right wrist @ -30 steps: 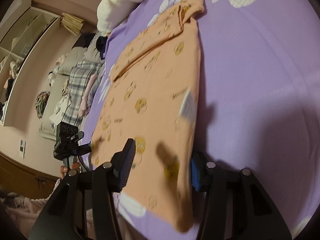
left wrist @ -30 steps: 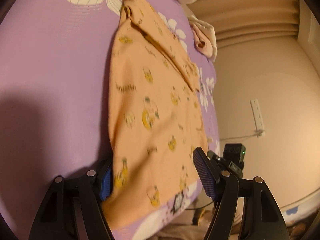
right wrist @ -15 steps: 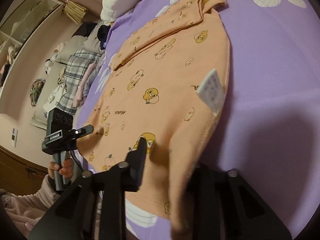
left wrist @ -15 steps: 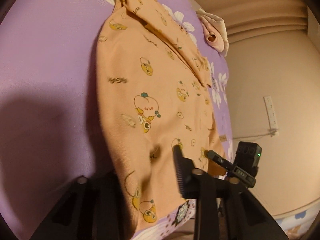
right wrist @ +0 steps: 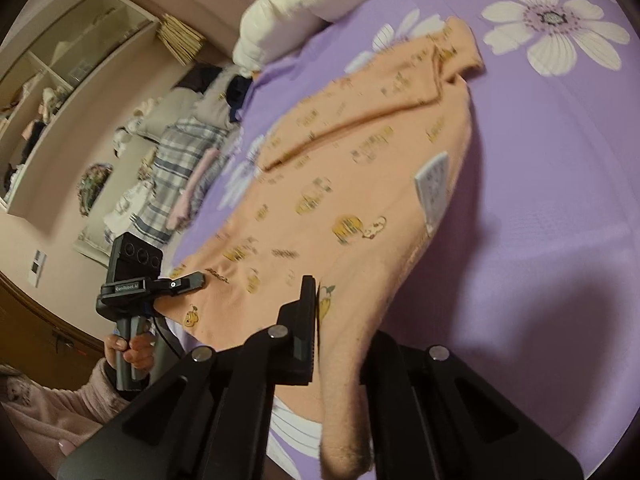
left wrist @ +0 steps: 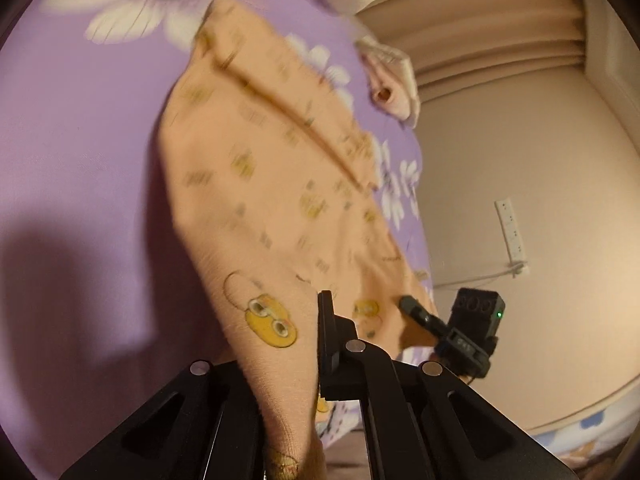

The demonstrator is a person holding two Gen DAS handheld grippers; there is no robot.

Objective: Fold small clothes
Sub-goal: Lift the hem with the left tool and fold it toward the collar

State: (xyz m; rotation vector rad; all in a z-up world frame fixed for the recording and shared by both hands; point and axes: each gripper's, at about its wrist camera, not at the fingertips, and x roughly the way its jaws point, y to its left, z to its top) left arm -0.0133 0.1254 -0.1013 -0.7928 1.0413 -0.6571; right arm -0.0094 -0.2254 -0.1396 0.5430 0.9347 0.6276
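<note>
A small orange shirt (left wrist: 280, 208) printed with yellow cartoon figures and bits of dark lettering lies spread on a purple bedsheet (left wrist: 80, 152) patterned with big white flowers, stretching away ahead of both claws. The left claw (left wrist: 280, 364) is clamped on the near hem corner, cloth bunched between its fingers and drooping below them. The right claw (right wrist: 340, 344) is likewise closed on the other near corner of the hem, the fabric pulled up from the sheet and hanging down in a thick fold. Beyond the right claw a white care label (right wrist: 434, 184) sticks out at the shirt's side seam. At the far end, one sleeve (right wrist: 360, 120) is folded diagonally across the body, and the collar end lies near a large flower. The left-wrist view is motion-blurred, so the far print is smeared.
</note>
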